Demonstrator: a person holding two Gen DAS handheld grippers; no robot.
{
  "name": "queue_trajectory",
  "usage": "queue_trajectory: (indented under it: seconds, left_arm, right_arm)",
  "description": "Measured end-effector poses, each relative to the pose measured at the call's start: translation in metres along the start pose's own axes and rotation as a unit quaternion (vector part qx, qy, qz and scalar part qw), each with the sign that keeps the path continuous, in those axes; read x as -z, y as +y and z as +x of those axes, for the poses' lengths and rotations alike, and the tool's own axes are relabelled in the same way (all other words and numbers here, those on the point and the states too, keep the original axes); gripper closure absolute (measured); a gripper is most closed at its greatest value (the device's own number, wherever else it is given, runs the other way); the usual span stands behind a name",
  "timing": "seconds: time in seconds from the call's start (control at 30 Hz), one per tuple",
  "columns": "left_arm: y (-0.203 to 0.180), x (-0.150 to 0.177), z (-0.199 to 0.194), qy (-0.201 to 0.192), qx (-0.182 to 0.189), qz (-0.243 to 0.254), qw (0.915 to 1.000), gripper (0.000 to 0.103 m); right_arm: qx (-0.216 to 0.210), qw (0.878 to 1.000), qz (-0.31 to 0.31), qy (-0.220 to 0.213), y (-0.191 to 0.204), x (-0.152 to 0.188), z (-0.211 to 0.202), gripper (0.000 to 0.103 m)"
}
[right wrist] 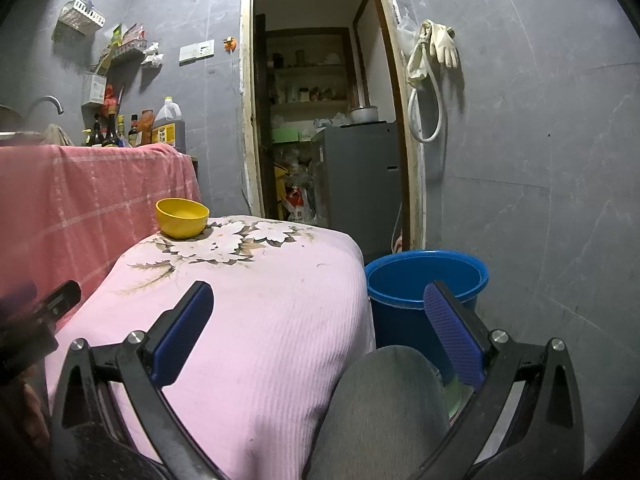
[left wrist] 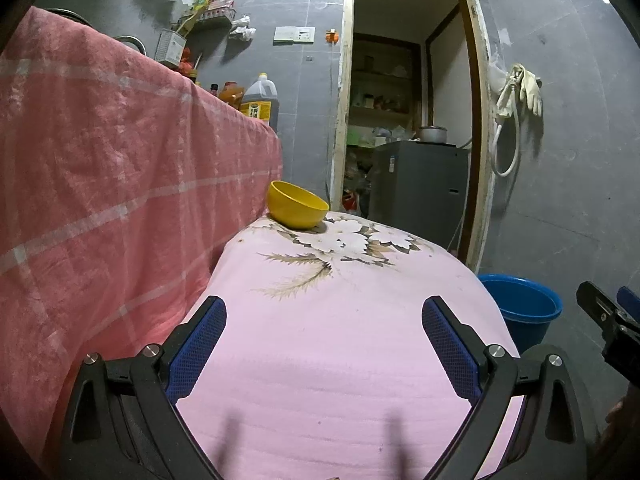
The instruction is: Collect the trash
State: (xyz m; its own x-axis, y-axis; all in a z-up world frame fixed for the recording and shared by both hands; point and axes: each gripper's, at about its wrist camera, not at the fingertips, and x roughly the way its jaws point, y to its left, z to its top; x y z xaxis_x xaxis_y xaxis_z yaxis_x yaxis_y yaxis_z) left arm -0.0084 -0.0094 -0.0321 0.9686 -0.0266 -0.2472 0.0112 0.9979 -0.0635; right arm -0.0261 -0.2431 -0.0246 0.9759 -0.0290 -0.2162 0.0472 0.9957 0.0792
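A yellow bowl (left wrist: 297, 205) stands at the far end of a small table under a pink flowered cloth (left wrist: 340, 340); it also shows in the right wrist view (right wrist: 182, 217). A blue bucket (left wrist: 522, 307) stands on the floor to the table's right, seen closer in the right wrist view (right wrist: 426, 284). My left gripper (left wrist: 323, 308) is open and empty above the near part of the table. My right gripper (right wrist: 318, 294) is open and empty over the table's right edge, near the bucket. I see no loose trash on the cloth.
A counter draped in a red checked cloth (left wrist: 120, 180) runs along the left, with bottles and an oil jug (left wrist: 260, 100) at its far end. An open doorway (left wrist: 408, 120) with a grey appliance lies behind. My grey-trousered knee (right wrist: 384, 412) is by the bucket.
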Motion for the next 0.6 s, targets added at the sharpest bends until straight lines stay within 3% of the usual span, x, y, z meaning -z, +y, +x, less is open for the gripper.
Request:
queue_trajectory:
  seconds: [0.6]
  left_arm:
    - [0.003,0.0096,0.0016,0.006,-0.002,0.001,1.0,0.007]
  right_arm:
    - [0.001,1.0,-0.005,0.016,-0.0028,0.0053,0.0081,0.0]
